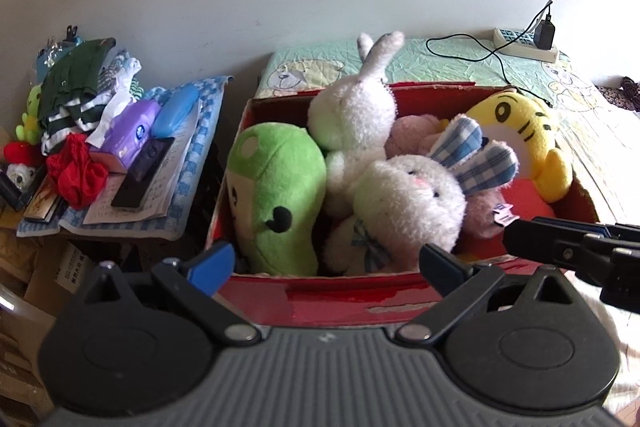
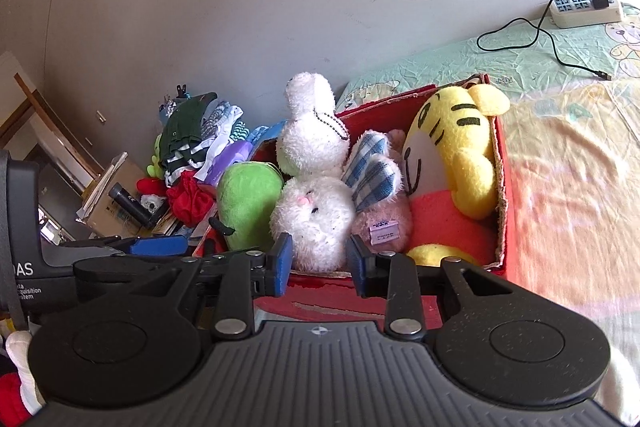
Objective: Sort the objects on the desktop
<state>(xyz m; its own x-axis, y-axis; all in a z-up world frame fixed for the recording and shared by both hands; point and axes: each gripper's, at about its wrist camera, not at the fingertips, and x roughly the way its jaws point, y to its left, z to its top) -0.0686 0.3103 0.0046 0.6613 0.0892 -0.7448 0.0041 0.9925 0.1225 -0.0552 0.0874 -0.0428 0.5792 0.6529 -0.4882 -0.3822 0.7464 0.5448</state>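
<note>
A red cardboard box on the bed holds several plush toys: a green one, a white rabbit, a white bunny with blue checked ears, a pink one and a yellow tiger. My left gripper is open wide at the box's near wall, with nothing between its fingers. My right gripper hovers open with a narrower gap at the same near wall, in front of the checked-ear bunny, touching nothing. The right gripper's side shows in the left wrist view.
Left of the box, a small table with a blue checked cloth carries a purple tissue pack, a blue case, a black remote, red cloth and folded clothes. A power strip and cable lie on the bed.
</note>
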